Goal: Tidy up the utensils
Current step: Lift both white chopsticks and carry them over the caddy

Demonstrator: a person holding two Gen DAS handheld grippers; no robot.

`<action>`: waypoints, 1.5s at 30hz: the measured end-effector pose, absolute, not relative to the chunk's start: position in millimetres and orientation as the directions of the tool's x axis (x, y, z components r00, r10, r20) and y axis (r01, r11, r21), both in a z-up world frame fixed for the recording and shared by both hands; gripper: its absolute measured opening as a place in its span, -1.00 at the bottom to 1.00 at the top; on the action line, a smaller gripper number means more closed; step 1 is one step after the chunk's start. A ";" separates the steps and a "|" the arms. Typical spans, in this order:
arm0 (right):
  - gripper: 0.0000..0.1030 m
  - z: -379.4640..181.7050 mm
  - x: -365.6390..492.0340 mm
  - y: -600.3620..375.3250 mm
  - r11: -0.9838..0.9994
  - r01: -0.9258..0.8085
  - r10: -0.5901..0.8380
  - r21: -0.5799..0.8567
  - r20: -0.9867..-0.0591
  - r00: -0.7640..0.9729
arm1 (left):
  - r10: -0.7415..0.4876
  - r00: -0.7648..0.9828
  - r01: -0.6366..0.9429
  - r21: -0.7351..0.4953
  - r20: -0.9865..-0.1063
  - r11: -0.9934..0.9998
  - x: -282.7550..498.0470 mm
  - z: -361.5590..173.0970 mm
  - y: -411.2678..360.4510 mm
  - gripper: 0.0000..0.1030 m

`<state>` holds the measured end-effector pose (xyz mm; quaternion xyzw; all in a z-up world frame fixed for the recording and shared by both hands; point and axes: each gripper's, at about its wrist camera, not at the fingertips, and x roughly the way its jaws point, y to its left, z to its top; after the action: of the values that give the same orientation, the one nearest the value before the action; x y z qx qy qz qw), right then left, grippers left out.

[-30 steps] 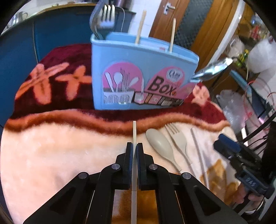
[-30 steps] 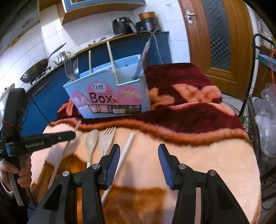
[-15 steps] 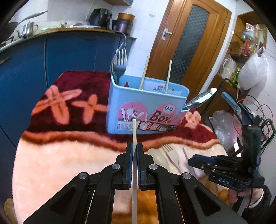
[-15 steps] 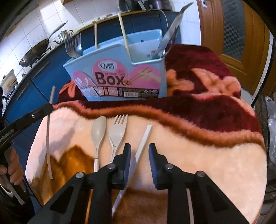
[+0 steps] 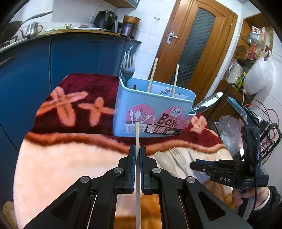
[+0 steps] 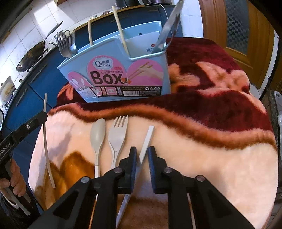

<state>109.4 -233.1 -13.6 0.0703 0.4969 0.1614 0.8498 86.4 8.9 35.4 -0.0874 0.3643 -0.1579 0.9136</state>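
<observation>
White tiled walls (image 5: 74, 12) back a kitchen with blue cabinets (image 5: 70, 58). A wooden door (image 5: 197, 45) with dark patterned glass stands behind. A metal kettle (image 5: 32, 30) and a wok (image 6: 30, 57) sit by the counter.

Hidden ends, cut-off edges

The stick (image 5: 137, 141) runs between the left gripper (image 5: 137, 153) pads and off the bottom edge. The knife (image 6: 146, 141) passes behind the right gripper (image 6: 142, 155), its lower end cut by the frame. In the box (image 6: 123, 77), the fork (image 6: 66, 45), spoon (image 6: 169, 22) and chopsticks (image 6: 119, 26) sink behind the wall. Small label print is unreadable.
</observation>
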 end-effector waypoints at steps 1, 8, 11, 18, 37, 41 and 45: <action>-0.71 -13.9 109.7 -233.8 0.937 -0.203 0.347 0.284 -0.820 0.456 | -0.350 0.687 0.223 -0.273 -0.637 0.936 85.9 35.2 8.8 -0.92; -0.82 -11.1 105.5 -247.3 0.911 -0.168 0.408 0.376 -0.773 0.485 | -0.350 0.715 0.214 -0.287 -0.605 0.934 79.6 41.0 9.2 -0.92; -0.82 -2.1 98.4 -247.5 0.895 -0.190 0.440 0.404 -0.727 0.528 | -0.348 0.736 0.216 -0.285 -0.581 0.934 76.4 47.7 10.4 -0.92; -0.82 25.4 80.9 -246.6 0.890 -0.233 0.442 0.393 -0.615 0.653 | -0.346 0.788 0.219 -0.293 -0.509 0.931 71.8 68.3 15.7 -0.92; -0.82 53.1 80.3 -248.4 0.882 -0.264 0.439 0.390 -0.477 0.762 | -0.288 0.914 0.237 -0.203 -0.284 0.950 105.8 166.4 12.6 -0.92; -0.82 59.6 83.6 -246.1 0.880 -0.271 0.439 0.390 -0.451 0.777 | -0.262 0.932 0.225 -0.169 -0.249 0.960 120.7 180.8 5.8 -0.92; -0.82 65.2 89.5 -244.9 0.881 -0.277 0.436 0.384 -0.430 0.790 | -0.233 0.944 0.206 -0.135 -0.234 0.969 139.9 178.5 -1.5 -0.92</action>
<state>89.5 -244.9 65.2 0.1520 0.2615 0.1911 0.9338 139.9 -1.5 178.5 -0.0542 0.1251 -0.1116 0.9844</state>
